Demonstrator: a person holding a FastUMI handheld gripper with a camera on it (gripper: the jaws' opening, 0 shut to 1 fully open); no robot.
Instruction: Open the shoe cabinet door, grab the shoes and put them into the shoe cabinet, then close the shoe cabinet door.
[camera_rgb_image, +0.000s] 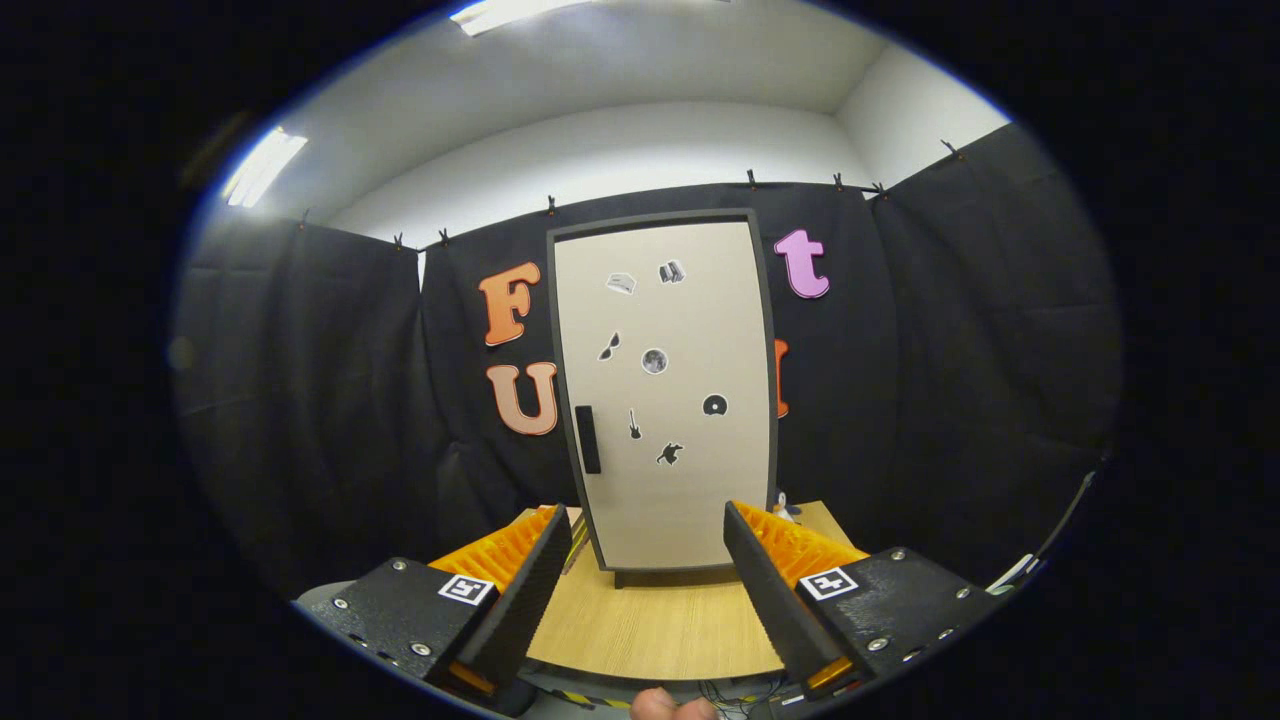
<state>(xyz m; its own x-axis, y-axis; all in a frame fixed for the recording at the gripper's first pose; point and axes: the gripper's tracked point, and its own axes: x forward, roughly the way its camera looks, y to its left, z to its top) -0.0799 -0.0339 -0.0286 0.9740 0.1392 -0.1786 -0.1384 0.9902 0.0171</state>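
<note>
Beige cabinet door (665, 390) shut, beyond the gripper's (648, 560) spread fingers.

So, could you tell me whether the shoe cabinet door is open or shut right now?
Shut: the shoe cabinet door sits flush in its dark frame, handle untouched. The gripper hangs back, jaws open.

Black cloth (330, 400) is hanging all around the booth, draping in soft folds and forming its walls, and small clips (551, 207) are pinching its upper edge along the line where it is meeting the pale wall (620, 150) above. Two ceiling lights (262, 166) are glowing overhead (one to the side, one nearly straight above), washing the white ceiling (680, 60) in cool light. A light wooden table (660, 625) is standing below, its grain running across.
</note>
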